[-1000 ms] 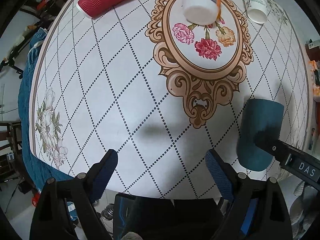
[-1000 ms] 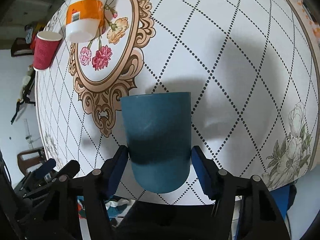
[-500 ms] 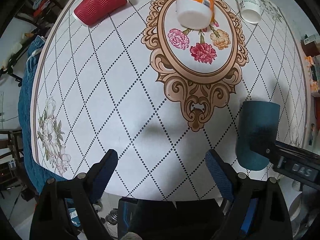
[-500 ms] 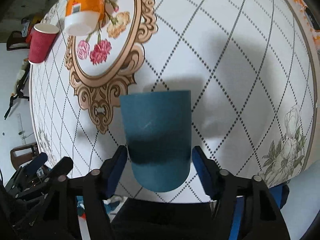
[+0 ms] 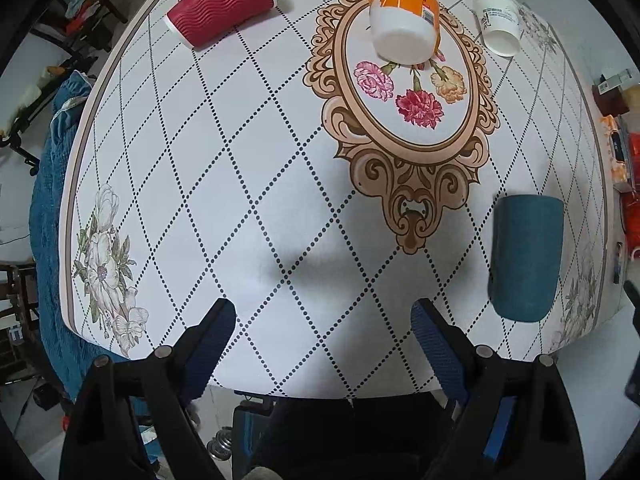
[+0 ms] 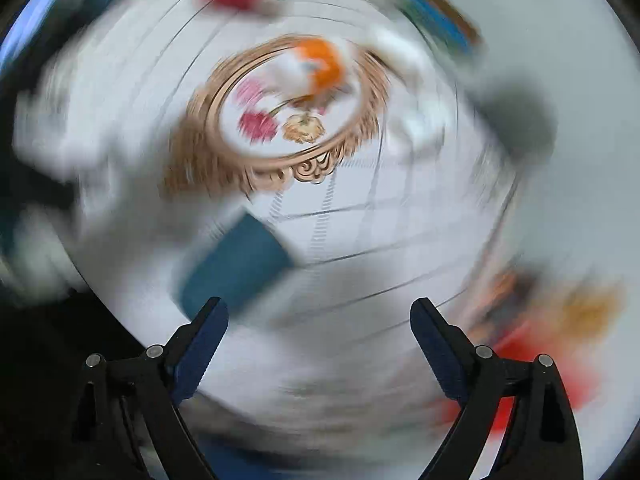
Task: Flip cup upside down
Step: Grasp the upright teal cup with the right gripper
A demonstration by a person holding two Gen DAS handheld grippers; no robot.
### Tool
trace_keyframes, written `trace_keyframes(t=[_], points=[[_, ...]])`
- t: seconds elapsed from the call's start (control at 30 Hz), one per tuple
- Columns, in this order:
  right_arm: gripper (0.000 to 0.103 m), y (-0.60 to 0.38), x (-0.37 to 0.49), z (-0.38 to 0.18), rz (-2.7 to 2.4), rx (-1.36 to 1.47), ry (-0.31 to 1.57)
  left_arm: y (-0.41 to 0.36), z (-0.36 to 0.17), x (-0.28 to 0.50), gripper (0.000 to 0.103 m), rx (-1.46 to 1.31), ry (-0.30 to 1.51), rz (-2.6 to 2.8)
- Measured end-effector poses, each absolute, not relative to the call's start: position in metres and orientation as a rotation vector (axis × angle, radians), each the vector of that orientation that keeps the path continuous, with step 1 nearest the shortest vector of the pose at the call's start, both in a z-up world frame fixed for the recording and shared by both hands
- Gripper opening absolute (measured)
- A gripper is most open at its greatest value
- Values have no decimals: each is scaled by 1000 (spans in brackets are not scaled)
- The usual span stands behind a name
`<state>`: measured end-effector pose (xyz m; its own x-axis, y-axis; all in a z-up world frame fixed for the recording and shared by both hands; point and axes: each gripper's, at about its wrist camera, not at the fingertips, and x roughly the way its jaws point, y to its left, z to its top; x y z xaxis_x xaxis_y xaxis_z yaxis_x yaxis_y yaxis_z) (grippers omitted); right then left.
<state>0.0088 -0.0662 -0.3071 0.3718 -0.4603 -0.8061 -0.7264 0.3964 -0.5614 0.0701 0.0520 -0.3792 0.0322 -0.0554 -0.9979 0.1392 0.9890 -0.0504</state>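
blue cup (image 5: 525,256) stands free, right of the oval medallion (image 5: 404,80). my right gripper (image 6: 319,320) and left gripper (image 5: 322,322) gape wide, empty; view smeared, so i'd steady before regrasping.

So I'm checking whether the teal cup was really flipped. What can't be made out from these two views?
- Right wrist view: spin blur smears everything; the teal cup is a streak, its orientation unreadable.
- Left wrist view: the teal cup stands near the table edge, but fisheye angle hides which end is open.
- Left wrist view: the right gripper is cut off by the right edge.
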Motion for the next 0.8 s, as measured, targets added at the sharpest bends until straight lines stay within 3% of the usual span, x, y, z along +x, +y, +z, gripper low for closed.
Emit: trace_keyframes(t=[0.1,0.3,0.53,0.8], points=[[94,-51,-33,-341,420,-1720,1129,54,-387,61,90,83,1527,-151],[94,-56,-84,-396,761,-2254,821,60,-412,45,90,71,1571,-126],[94,-91,-83,-432,1074,-2600,481,65,-437,34,90,45,1620,-61],[94,-105,-65,-456,1279,-2702,255,72,-452,36,90,-37,1635,5]])
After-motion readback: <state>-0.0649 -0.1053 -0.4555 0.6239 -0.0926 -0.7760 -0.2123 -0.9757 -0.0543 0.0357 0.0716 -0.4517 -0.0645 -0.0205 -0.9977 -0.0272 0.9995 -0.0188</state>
